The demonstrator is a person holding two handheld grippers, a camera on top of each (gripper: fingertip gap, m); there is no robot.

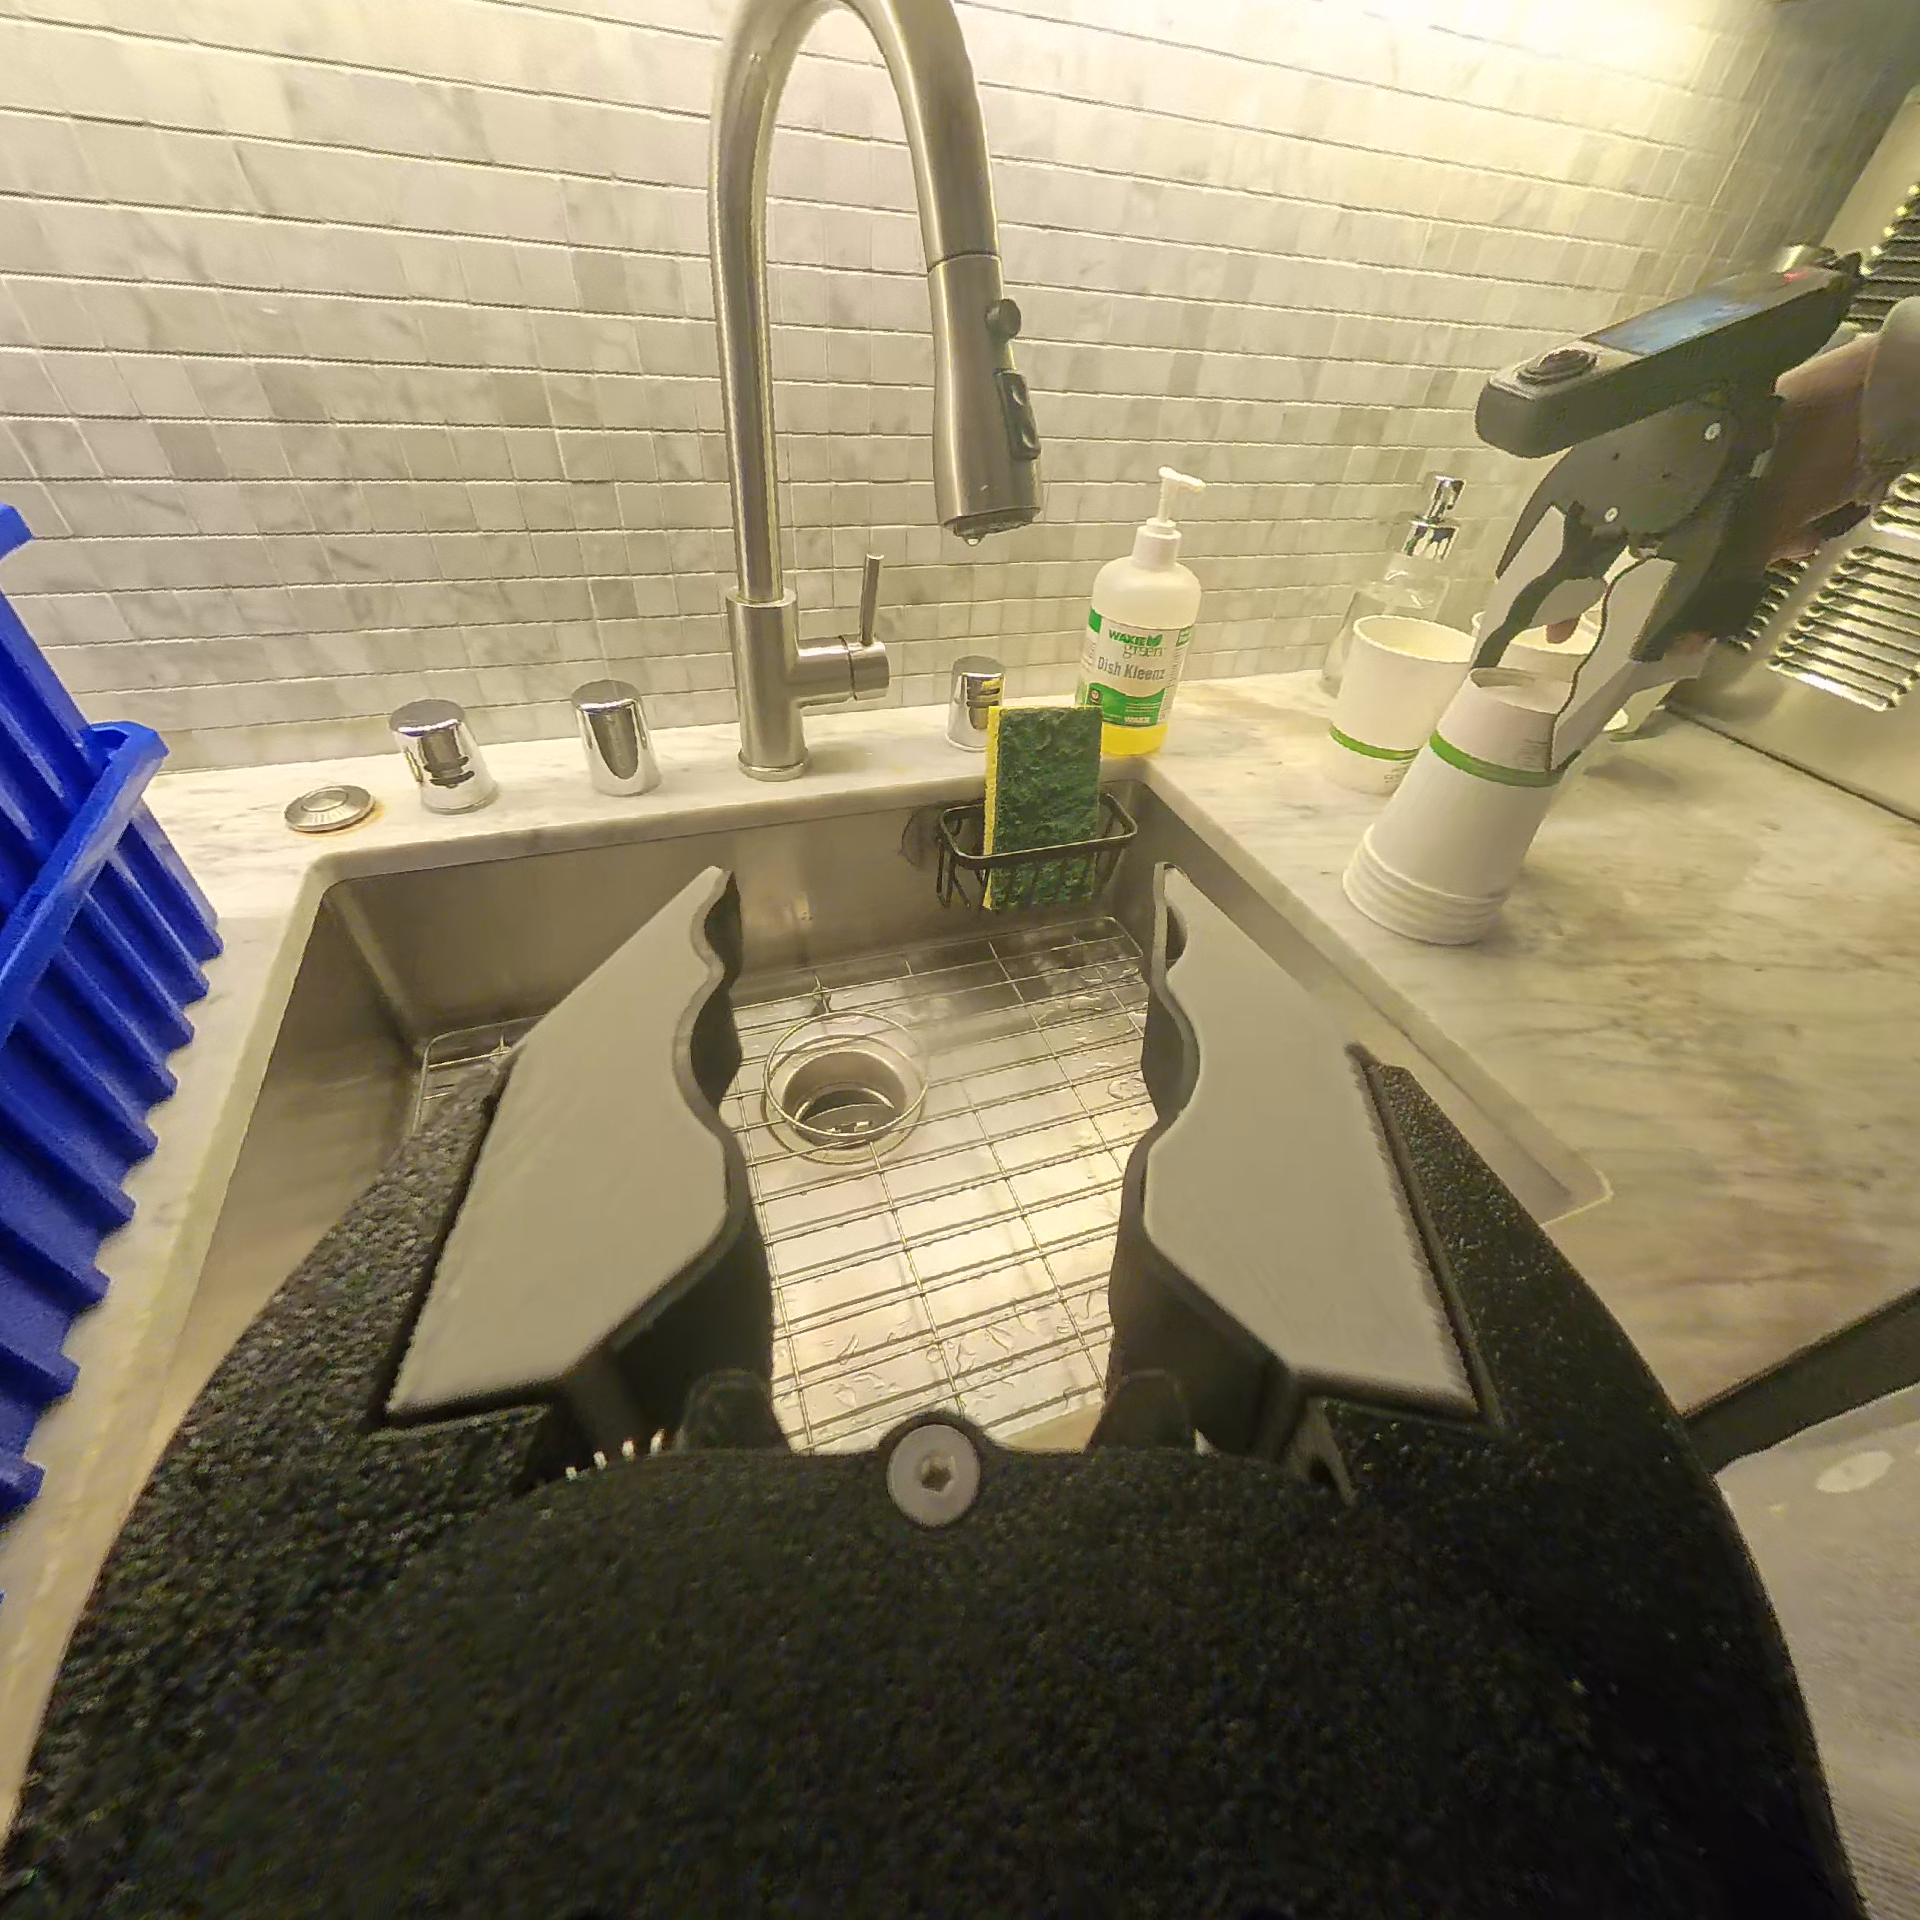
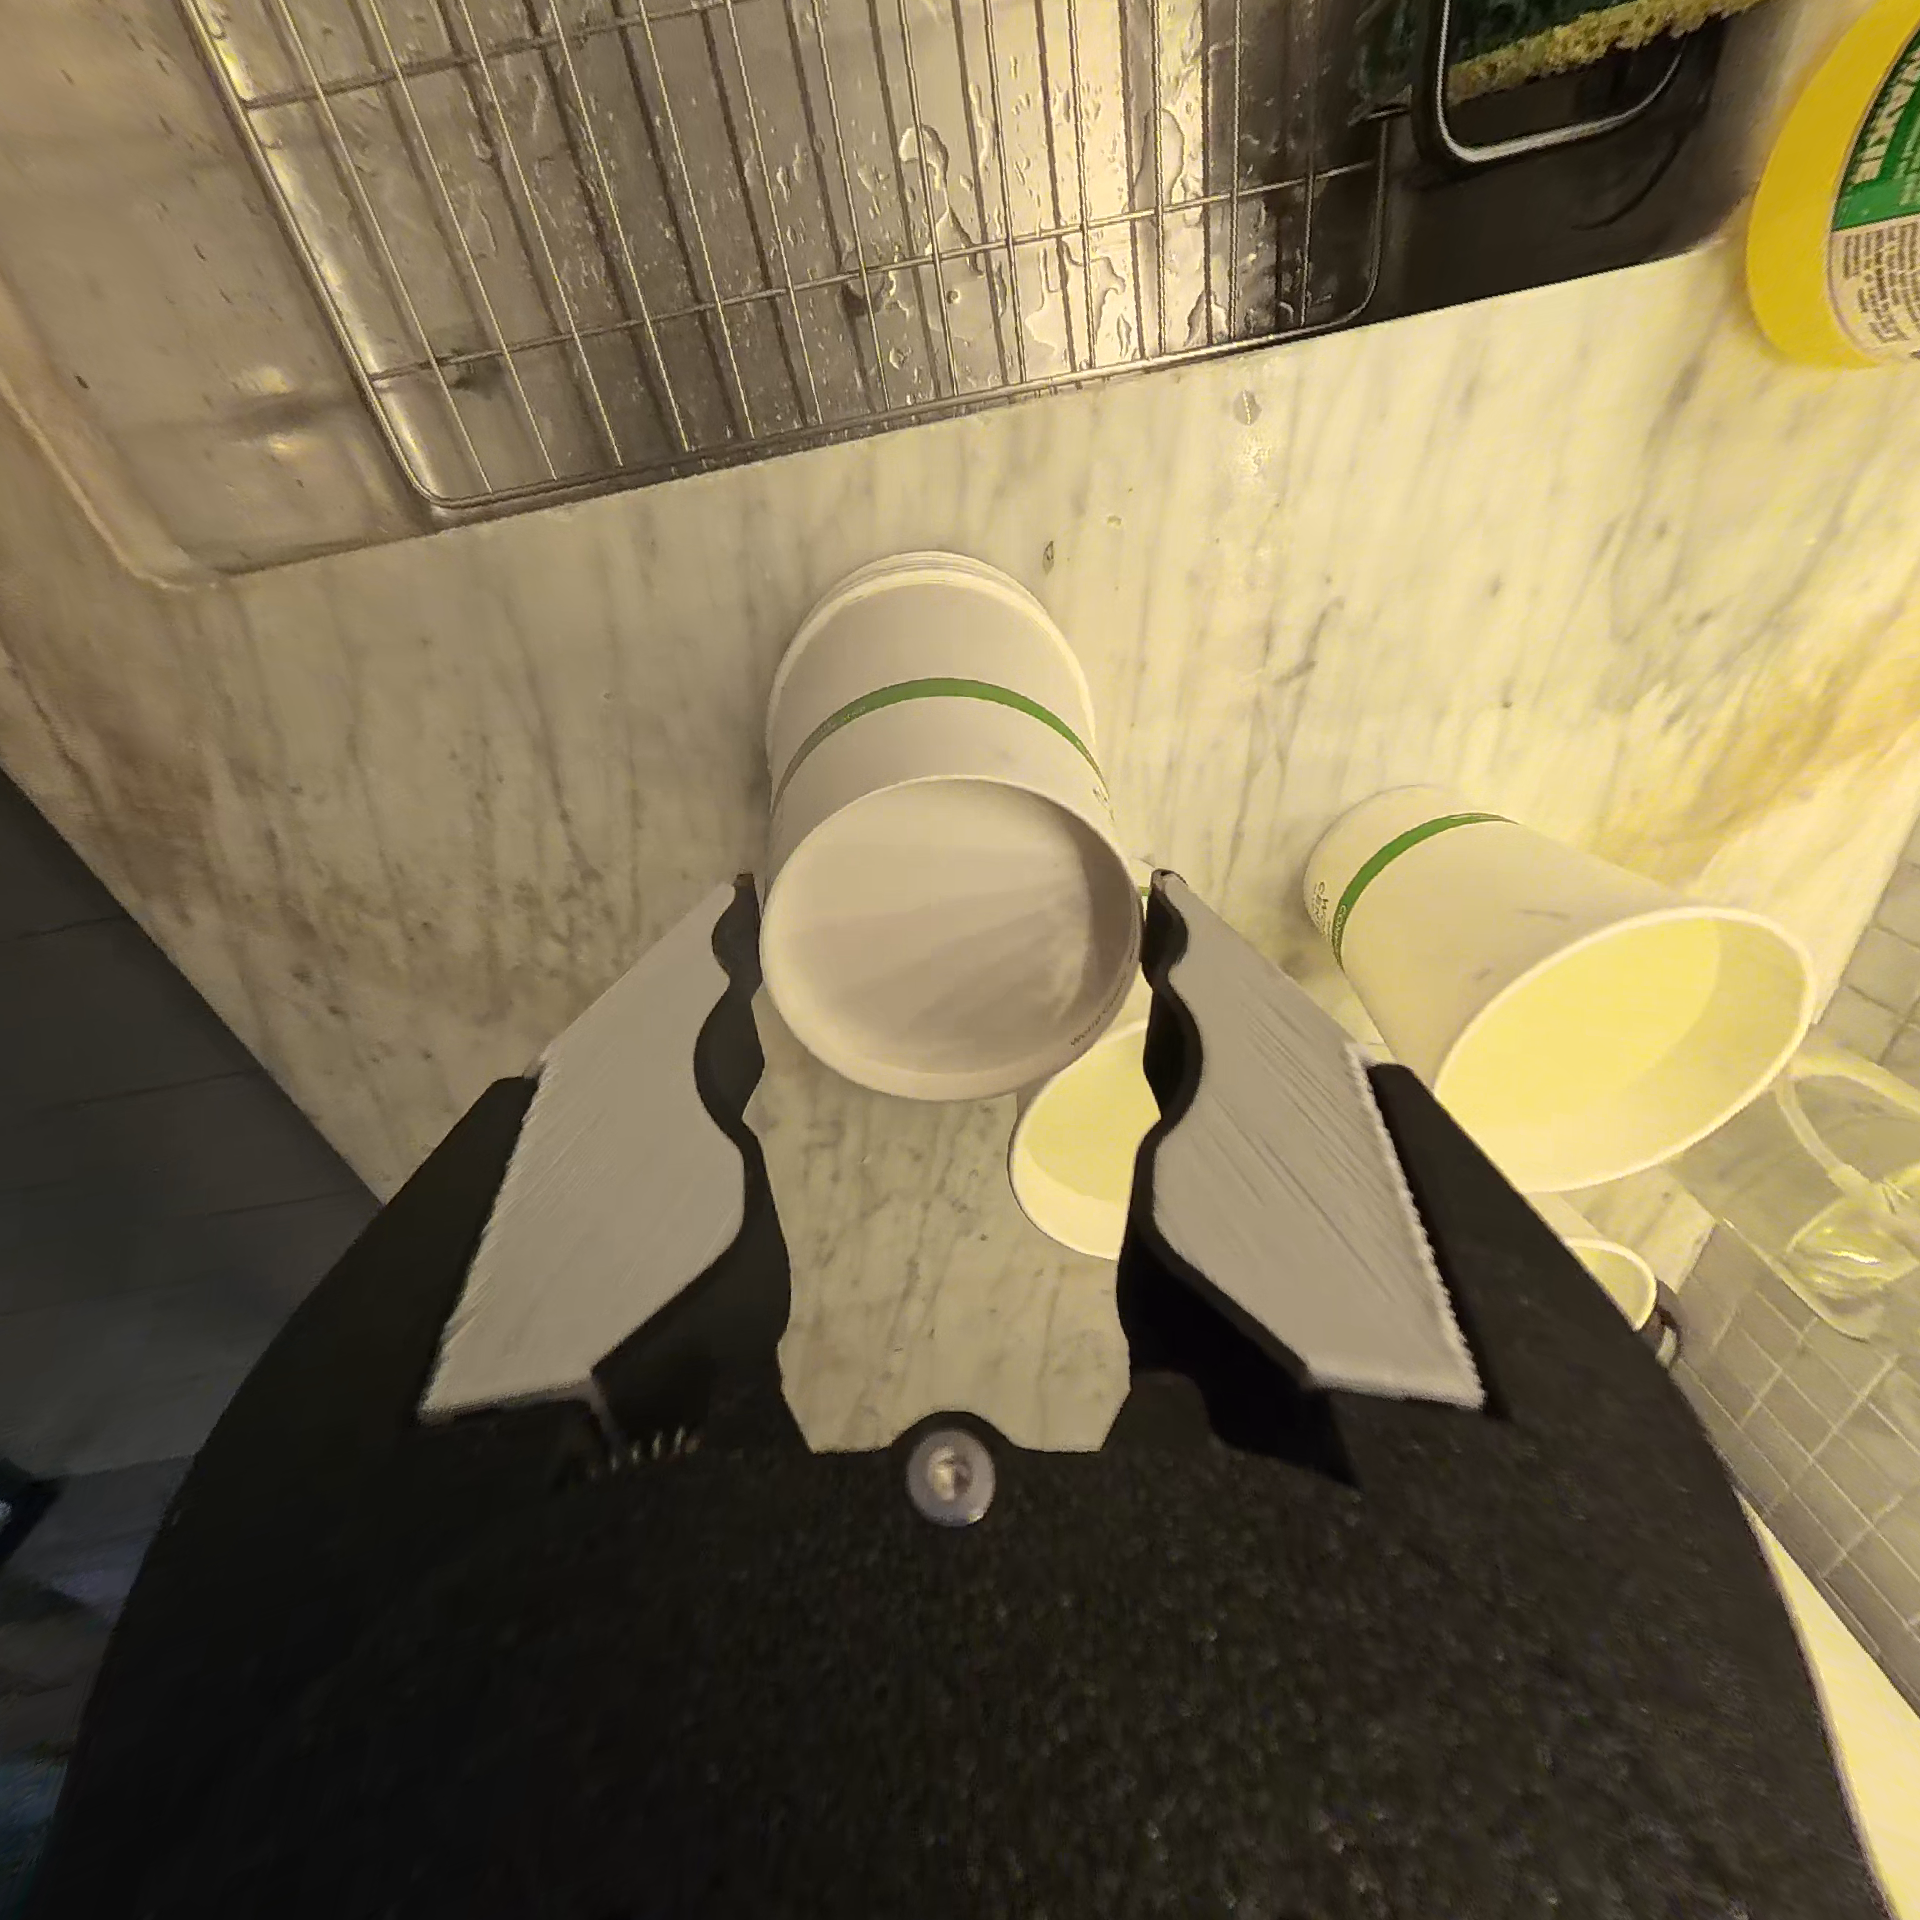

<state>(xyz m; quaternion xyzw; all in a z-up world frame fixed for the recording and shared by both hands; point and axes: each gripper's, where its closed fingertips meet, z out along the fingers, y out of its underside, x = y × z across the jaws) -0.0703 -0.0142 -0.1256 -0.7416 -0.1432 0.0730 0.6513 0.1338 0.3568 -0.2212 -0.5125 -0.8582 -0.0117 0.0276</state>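
Note:
My left gripper [image 1: 945,904] is open and empty, held above the steel sink [image 1: 416,935] with its wire grid [image 1: 935,1195] and drain below. My right gripper [image 2: 951,894] is open. Its fingertips [image 2: 1169,935] stand on either side of the base of the top cup of a stack of upside-down white paper cups with a green band [image 2: 925,727], close to or just touching it. The left wrist view shows the stack [image 1: 1455,831] on the marble counter right of the sink, with the right gripper [image 1: 1548,675] on top of it, held by a hand.
Upright paper cups [image 2: 1558,987] [image 1: 1392,696] stand behind the stack. A dish soap bottle [image 1: 1143,623], a glass dispenser [image 1: 1423,551] and a sponge in a caddy [image 1: 1044,800] are nearby. The faucet [image 1: 758,416] rises behind the sink. A blue rack [image 1: 73,987] is at left. My right fingertips sit around 45 cm from my left ones.

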